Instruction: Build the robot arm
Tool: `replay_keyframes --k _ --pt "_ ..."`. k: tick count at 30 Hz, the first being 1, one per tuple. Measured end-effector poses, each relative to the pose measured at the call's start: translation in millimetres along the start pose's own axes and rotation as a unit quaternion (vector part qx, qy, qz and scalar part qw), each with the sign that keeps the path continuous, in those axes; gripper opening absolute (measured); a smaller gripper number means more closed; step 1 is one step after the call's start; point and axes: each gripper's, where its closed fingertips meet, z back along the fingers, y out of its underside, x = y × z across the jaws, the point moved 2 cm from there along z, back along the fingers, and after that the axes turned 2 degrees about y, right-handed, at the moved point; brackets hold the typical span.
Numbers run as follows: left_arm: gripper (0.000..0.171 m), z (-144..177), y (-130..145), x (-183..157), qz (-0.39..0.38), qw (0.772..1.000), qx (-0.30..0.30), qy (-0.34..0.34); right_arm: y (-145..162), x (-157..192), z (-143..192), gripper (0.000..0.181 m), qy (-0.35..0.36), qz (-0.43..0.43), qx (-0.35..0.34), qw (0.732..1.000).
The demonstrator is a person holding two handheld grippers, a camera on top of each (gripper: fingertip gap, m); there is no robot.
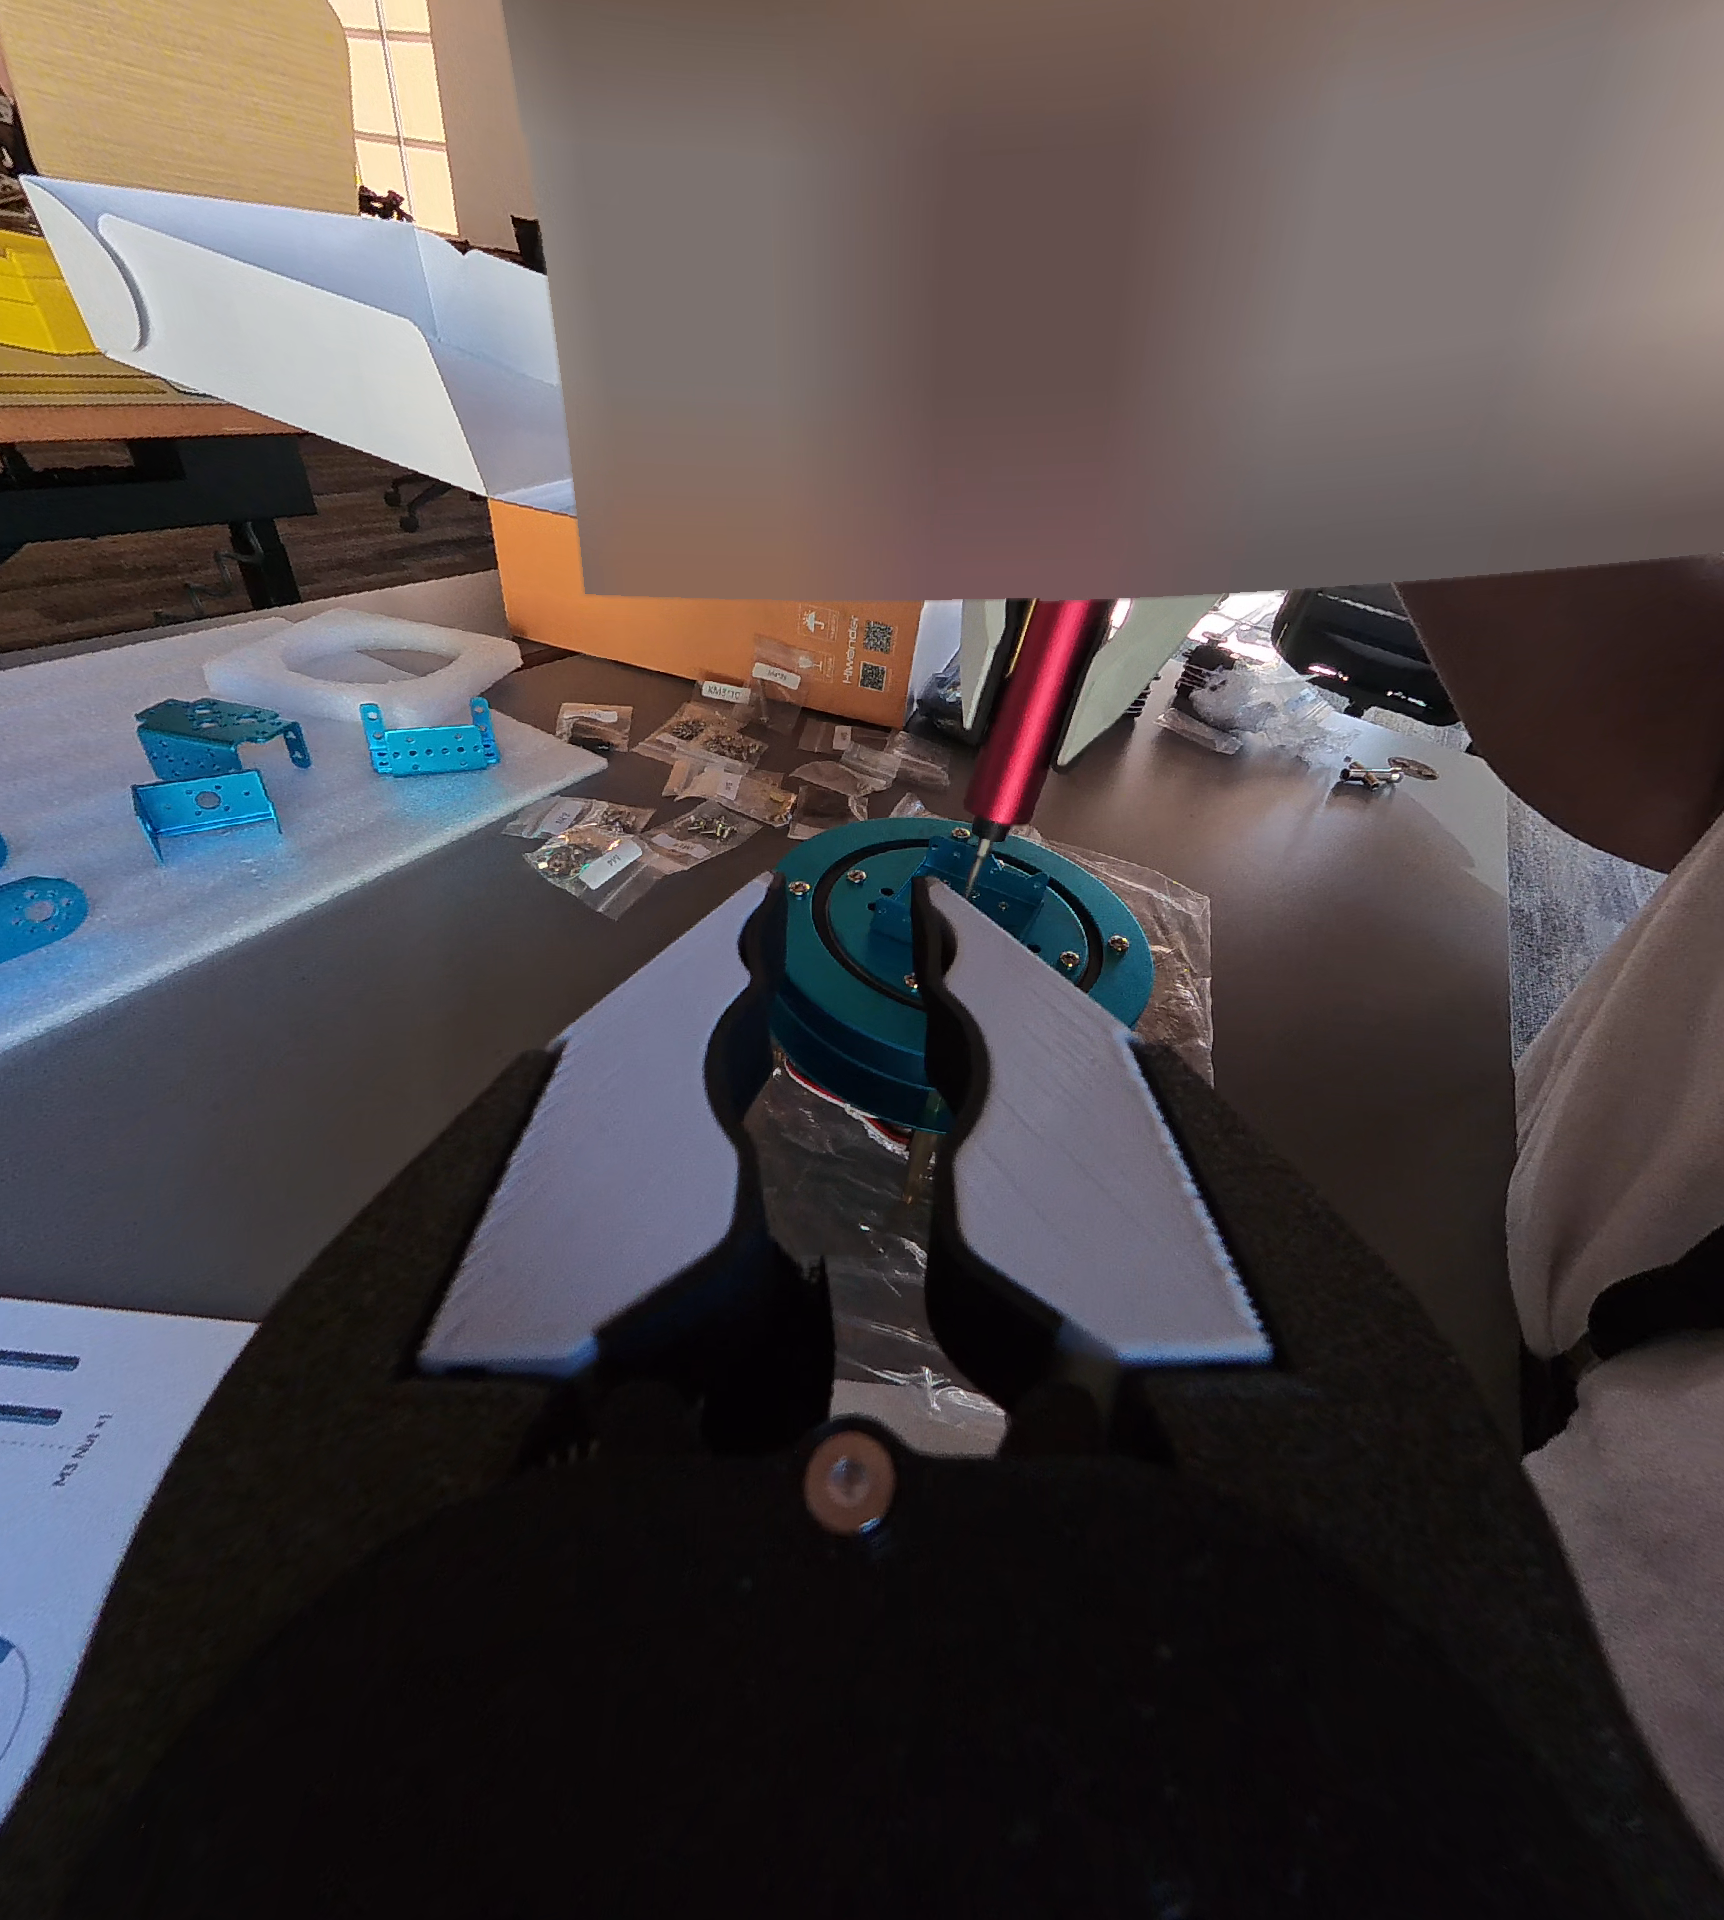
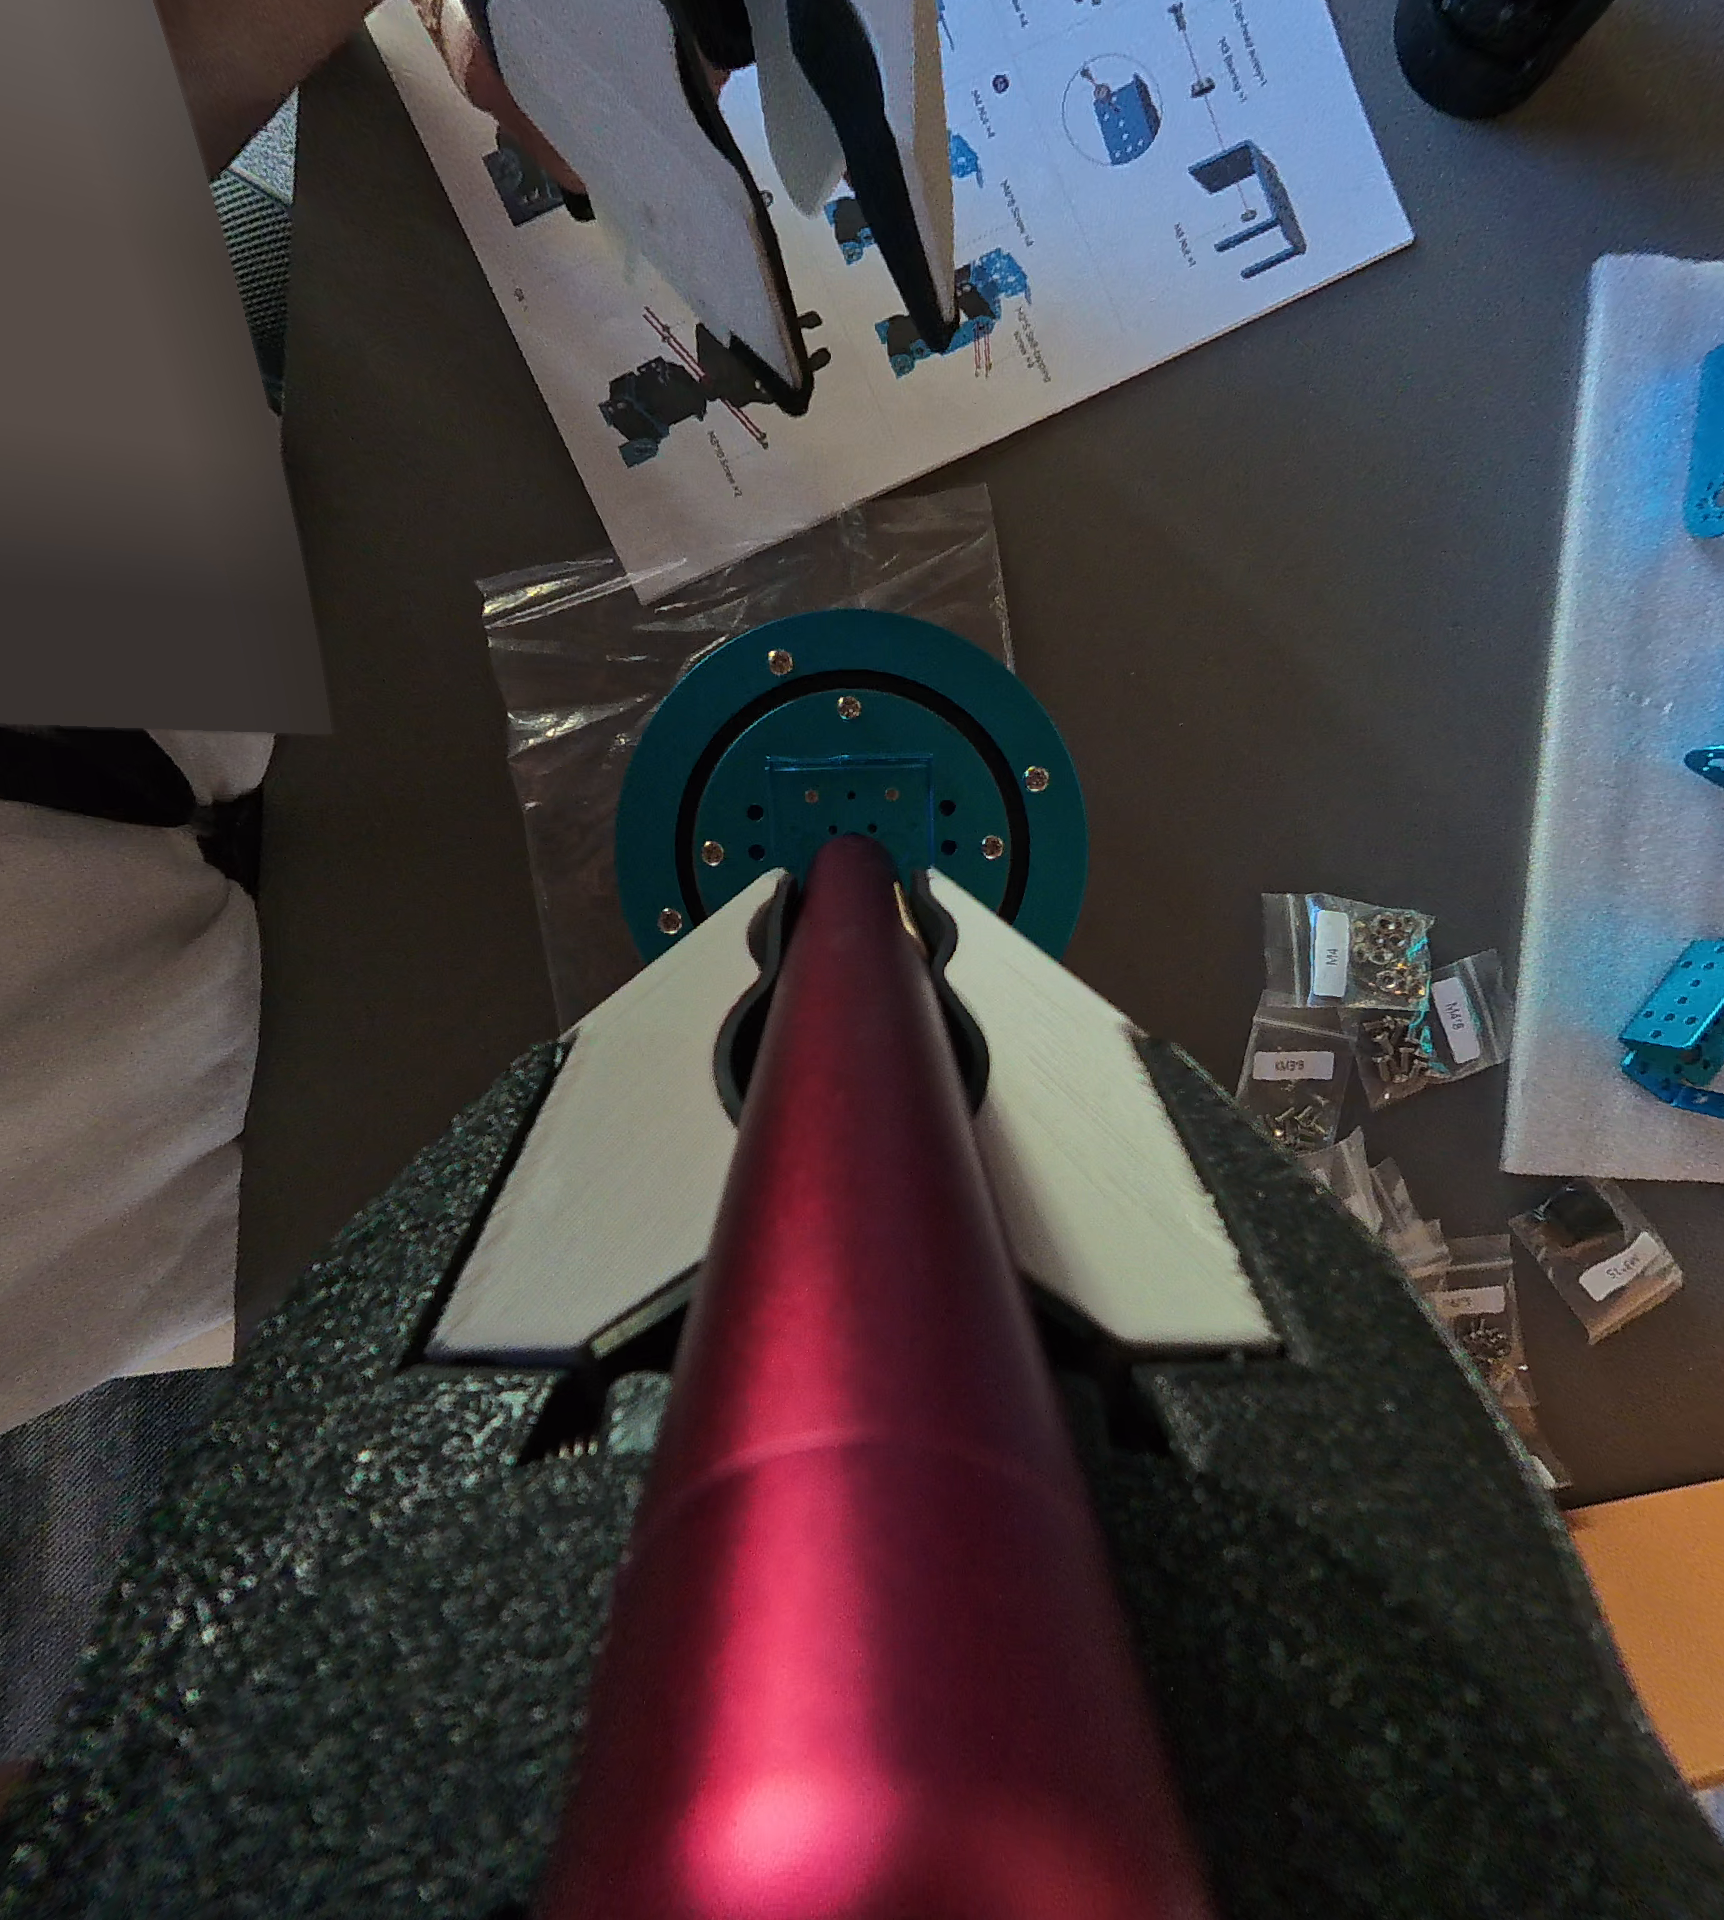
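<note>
My right tongs (image 2: 847, 883) are clamped around a slim crimson metal screwdriver (image 2: 837, 1299), held upright so its bit meets the small blue bracket (image 1: 951, 883) on top of the round teal metal turntable base (image 2: 847, 769). My left tongs (image 1: 842, 904) stand apart, their white fingers hanging over the base's near side and gripping nothing. The base sits mid-table on a clear plastic bag (image 2: 567, 665), hemmed by small screw packets (image 2: 1357, 997), a printed instruction sheet (image 2: 1097, 343) and a white foam sheet (image 2: 1647, 831) of blue brackets; only bare grey table (image 2: 1201, 582) between them gives room.
</note>
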Motion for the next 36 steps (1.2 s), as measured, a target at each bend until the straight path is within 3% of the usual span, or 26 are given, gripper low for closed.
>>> replay_keyframes --k 25,36 --pt "0.022 -14 8 -16 -0.030 0.999 0.030 0.020 -6 6 21 0.021 0.014 0.003 -0.037 0.999" --pt "0.022 -48 19 -50 -0.182 0.980 0.079 0.018 -16 27 45 0.021 -0.012 -0.015 -0.170 0.985"
